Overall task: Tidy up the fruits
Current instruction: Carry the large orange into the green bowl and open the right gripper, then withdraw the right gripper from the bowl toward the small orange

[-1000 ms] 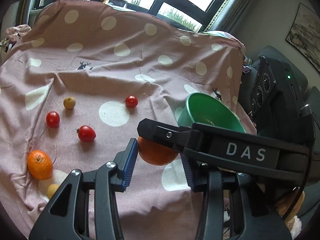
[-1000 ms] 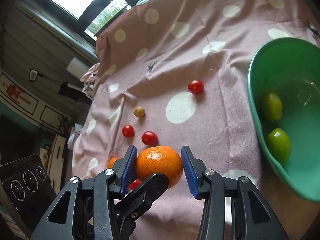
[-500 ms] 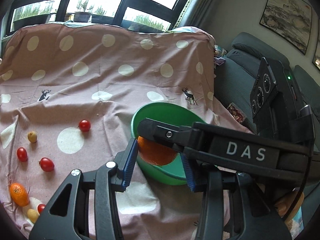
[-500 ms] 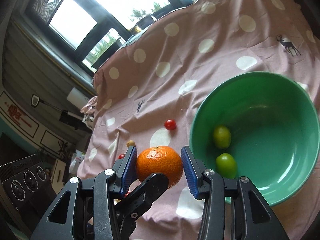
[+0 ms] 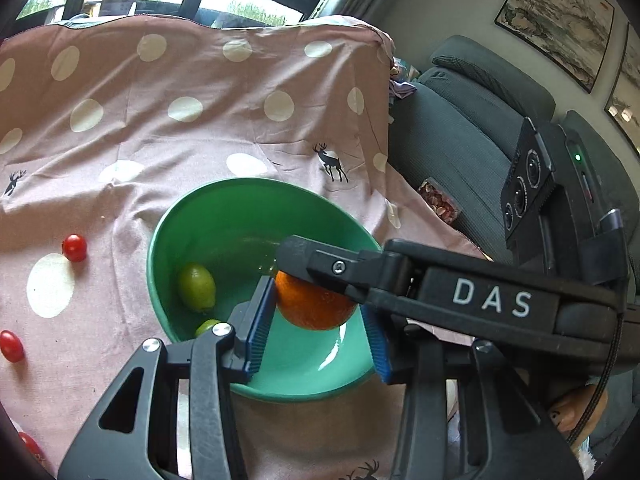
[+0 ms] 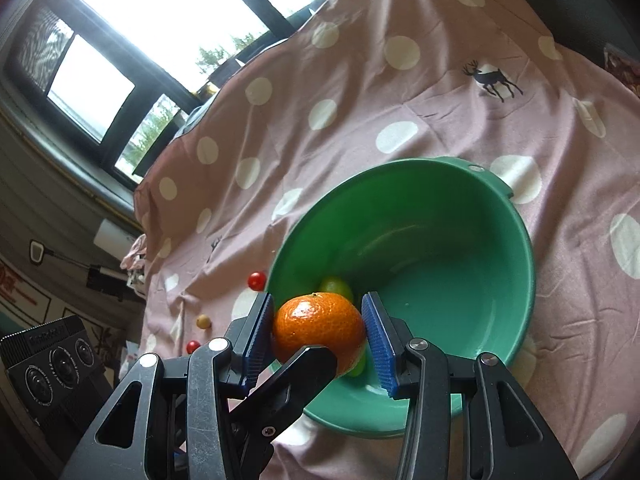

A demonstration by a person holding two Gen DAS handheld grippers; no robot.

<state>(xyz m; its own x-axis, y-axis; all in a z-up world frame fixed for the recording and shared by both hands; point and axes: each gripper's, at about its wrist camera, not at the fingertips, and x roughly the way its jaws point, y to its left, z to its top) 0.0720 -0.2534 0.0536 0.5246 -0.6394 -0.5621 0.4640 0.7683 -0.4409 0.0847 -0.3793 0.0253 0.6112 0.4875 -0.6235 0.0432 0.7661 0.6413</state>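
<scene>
An orange mandarin [image 5: 312,308] [image 6: 316,328] hangs over the near side of a green bowl [image 5: 240,208] [image 6: 440,240]. My left gripper [image 5: 316,314] is shut on it between its blue pads. My right gripper [image 6: 318,310] is shut on the same mandarin, crossing the left one. A right finger [image 5: 400,276] lies across the top of the fruit in the left wrist view. Two green limes [image 5: 196,286] [image 6: 336,286] rest in the bowl. Red cherry tomatoes [image 5: 75,247] [image 6: 257,280] and a small yellow fruit [image 6: 203,321] lie on the pink dotted cloth [image 5: 200,140] left of the bowl.
A grey sofa [image 5: 460,140] stands just past the cloth's right edge, with a snack packet [image 5: 438,202] on its seat. Another tomato [image 5: 11,346] lies at the left rim of the view. Windows run behind the table.
Both grippers have carried the mandarin to the right, from above the loose fruit on the cloth to above the bowl. The grip on it has not changed.
</scene>
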